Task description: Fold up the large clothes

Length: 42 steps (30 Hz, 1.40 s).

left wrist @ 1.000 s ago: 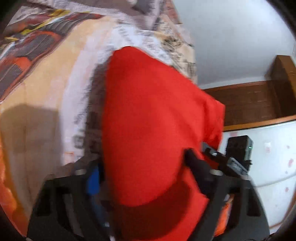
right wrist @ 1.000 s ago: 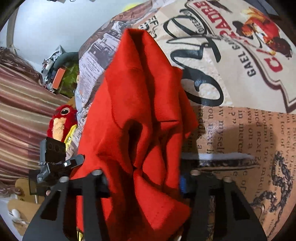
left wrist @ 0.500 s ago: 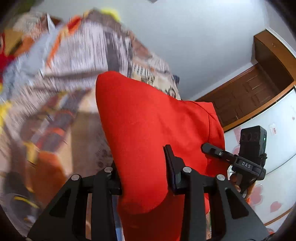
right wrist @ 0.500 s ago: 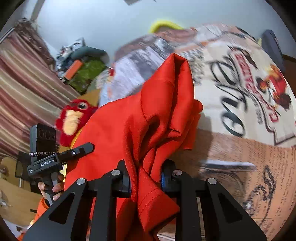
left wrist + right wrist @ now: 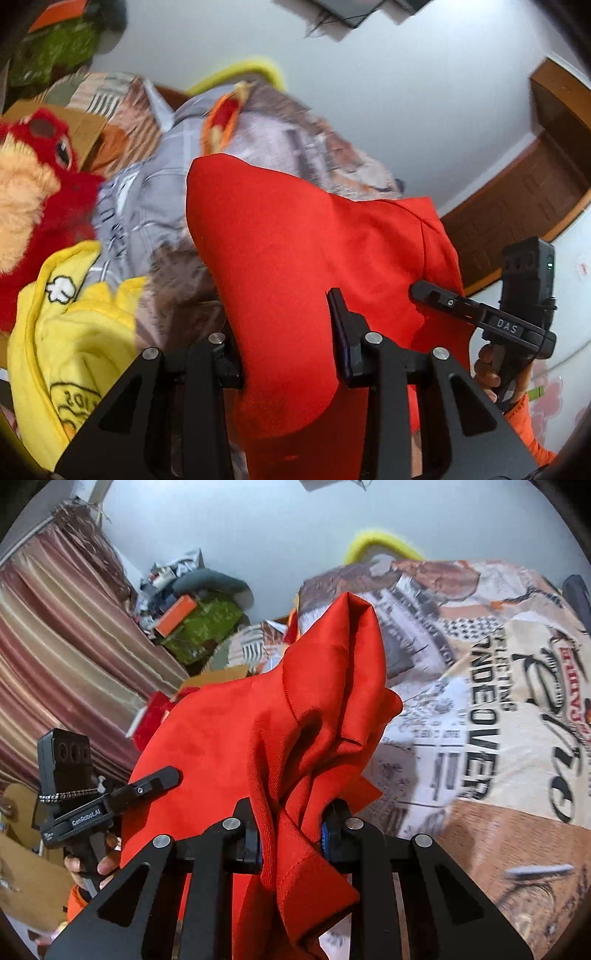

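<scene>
Both the left gripper point(image 5: 286, 343) and the right gripper point(image 5: 291, 825) are pinching the red garment point(image 5: 280, 746), which is hanging mid-frame above the printed bedspread point(image 5: 498, 720), its held edge running between the two grippers.

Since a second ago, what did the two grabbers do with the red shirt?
Both grippers tilted upward, lifting the red garment off the printed bedspread; wall and ceiling now fill the views. The left gripper and right gripper closed tighter on the cloth. Both still hold it, stretched between them.
</scene>
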Each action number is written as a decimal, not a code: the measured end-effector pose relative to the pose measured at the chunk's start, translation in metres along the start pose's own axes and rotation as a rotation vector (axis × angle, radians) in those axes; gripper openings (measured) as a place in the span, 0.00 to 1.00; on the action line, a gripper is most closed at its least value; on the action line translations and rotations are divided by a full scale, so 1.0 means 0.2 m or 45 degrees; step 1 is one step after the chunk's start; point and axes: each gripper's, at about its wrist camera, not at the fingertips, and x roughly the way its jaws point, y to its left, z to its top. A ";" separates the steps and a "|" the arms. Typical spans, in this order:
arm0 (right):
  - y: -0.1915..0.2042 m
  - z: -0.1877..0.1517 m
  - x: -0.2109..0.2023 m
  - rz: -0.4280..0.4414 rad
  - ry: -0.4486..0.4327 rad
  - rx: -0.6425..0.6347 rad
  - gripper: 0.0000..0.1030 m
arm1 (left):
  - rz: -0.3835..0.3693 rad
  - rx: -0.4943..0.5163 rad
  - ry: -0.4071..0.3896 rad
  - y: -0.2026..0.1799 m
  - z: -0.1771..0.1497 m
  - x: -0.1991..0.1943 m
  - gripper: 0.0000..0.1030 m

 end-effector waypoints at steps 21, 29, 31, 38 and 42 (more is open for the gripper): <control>-0.22 -0.18 0.53 -0.335 0.248 -0.102 0.54 | 0.415 0.143 0.179 0.30 -0.20 0.38 0.51; -0.18 -0.39 0.31 -0.422 0.284 -0.268 0.58 | 0.560 0.270 0.103 0.13 -0.39 0.18 0.56; -0.16 -0.41 0.24 -0.427 0.252 -0.259 0.58 | 0.590 0.285 0.089 0.07 -0.43 0.13 0.56; 0.02 -0.43 -0.13 -0.356 0.043 -0.219 0.58 | 0.591 0.404 -0.078 -0.26 -0.55 -0.17 0.56; 0.23 -0.44 -0.43 -0.314 -0.163 -0.260 0.58 | 0.552 0.455 -0.227 -0.48 -0.58 -0.43 0.56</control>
